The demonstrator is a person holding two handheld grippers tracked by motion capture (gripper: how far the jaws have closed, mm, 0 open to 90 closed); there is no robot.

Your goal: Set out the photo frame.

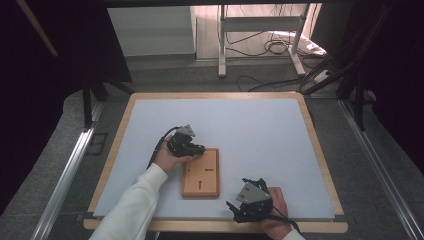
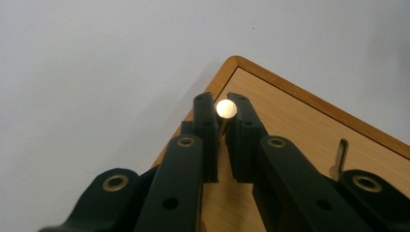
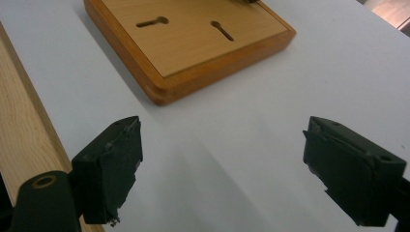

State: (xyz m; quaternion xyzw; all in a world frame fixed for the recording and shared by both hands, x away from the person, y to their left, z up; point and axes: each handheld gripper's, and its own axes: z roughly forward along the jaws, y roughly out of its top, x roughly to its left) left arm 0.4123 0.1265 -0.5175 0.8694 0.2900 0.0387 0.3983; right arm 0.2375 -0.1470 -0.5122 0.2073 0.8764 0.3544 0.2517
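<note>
A flat wooden board (image 1: 200,172) with keyhole-shaped slots (image 3: 152,21) lies on the white mat, a little left of the middle near the front. My left gripper (image 1: 199,148) reaches over the board's far left corner from the left. In the left gripper view it (image 2: 223,113) is shut on a thin metal pin (image 2: 226,108) with a round shiny head, just above the board's corner (image 2: 300,121). My right gripper (image 1: 234,211) rests near the table's front edge, right of the board. Its jaws stand wide open (image 3: 222,145) over bare mat, pointing at the board's near corner (image 3: 193,43).
The white mat (image 1: 260,130) covers a table with a wooden rim (image 1: 215,226). Beyond the far edge, on the floor, stand a metal frame (image 1: 222,45) and loose cables (image 1: 280,47). Another slot (image 2: 341,154) shows right of the left gripper's jaws.
</note>
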